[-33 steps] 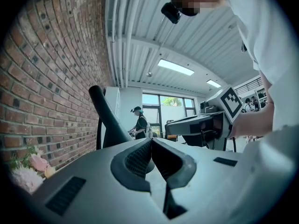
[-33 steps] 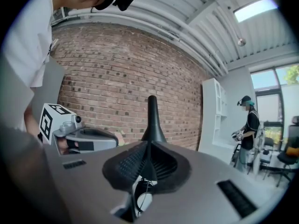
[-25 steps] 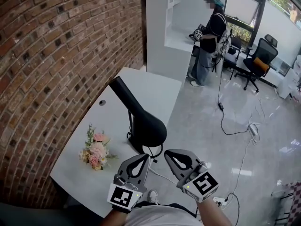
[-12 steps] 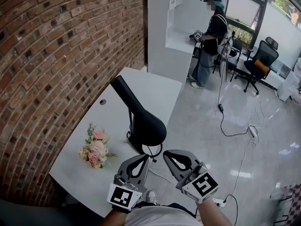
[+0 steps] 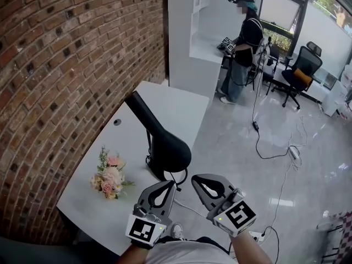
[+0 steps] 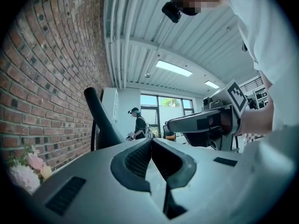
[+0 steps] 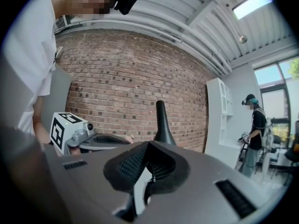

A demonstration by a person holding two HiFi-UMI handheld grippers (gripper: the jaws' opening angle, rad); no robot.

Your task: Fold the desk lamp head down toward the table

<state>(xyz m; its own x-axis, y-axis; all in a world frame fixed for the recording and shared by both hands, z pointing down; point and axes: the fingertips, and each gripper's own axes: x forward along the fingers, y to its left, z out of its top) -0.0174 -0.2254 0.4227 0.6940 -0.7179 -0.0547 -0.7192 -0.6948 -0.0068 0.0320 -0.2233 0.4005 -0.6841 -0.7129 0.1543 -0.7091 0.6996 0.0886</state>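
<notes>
Left hand-held gripper (image 5: 165,190) and right hand-held gripper (image 5: 204,185), closed empty near the desk lamp (image 5: 165,150), could topple it by shoving

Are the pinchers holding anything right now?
No, nothing is held. The left gripper and right gripper are both shut and empty, and neither grips the desk lamp.

The lamp (image 5: 168,147) stands straight ahead of the left tool (image 5: 170,184) and right tool (image 5: 194,180), broad black end nearest them, its stem slanting up toward the brick wall (image 5: 66,65). A cord (image 5: 179,176) loops at its foot (just in front of the tool tips). Left of the lamp, open desk (image 5: 88,202) runs to the flowers (image 5: 110,177). To its right, the desk edge gives onto floor (image 5: 236,147). Behind it the desktop is open as far as the white cabinet (image 5: 184,37).
</notes>
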